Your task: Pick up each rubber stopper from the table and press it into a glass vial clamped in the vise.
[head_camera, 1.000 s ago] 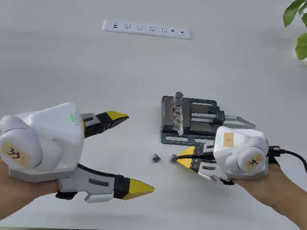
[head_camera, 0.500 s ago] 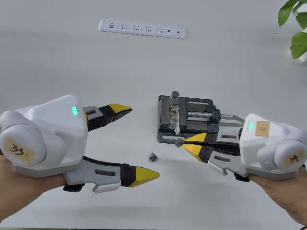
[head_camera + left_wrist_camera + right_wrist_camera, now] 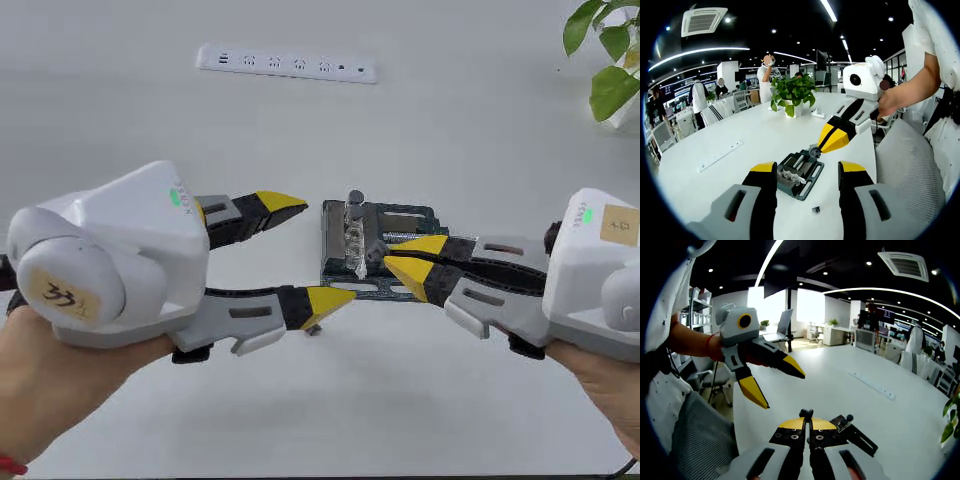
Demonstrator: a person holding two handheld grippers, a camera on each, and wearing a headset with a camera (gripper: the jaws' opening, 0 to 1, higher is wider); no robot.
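The left gripper (image 3: pixel 318 250) fills the left half of the head view, its yellow-tipped jaws spread wide with nothing between them; the upper tip points toward the middle of the frame and the lower tip ends just short of the vise (image 3: pixel 400 222). Partly hidden under that lower tip, a loose stopper (image 3: pixel 312 328) lies on the white table (image 3: pixel 300 400), near the vise's lower left corner. In the left gripper view the same loose stopper (image 3: pixel 815 209) sits low in the frame between the open jaws, with the vise (image 3: pixel 807 175) just above it. At centre, the vise grips a row of clear vials (image 3: pixel 355 240), and the one at the top end carries a dark cap (image 3: pixel 354 197). From the right, the right gripper (image 3: pixel 388 255) reaches in, jaws nearly together and pinching a small grey stopper (image 3: pixel 376 251) at their tips, just beside the vials and over the vise. The right gripper view shows this stopper (image 3: pixel 806 414) clamped between its tips. A power strip (image 3: pixel 287 63) lies across the upper part, and a plant (image 3: pixel 600 50) sits at the upper right.
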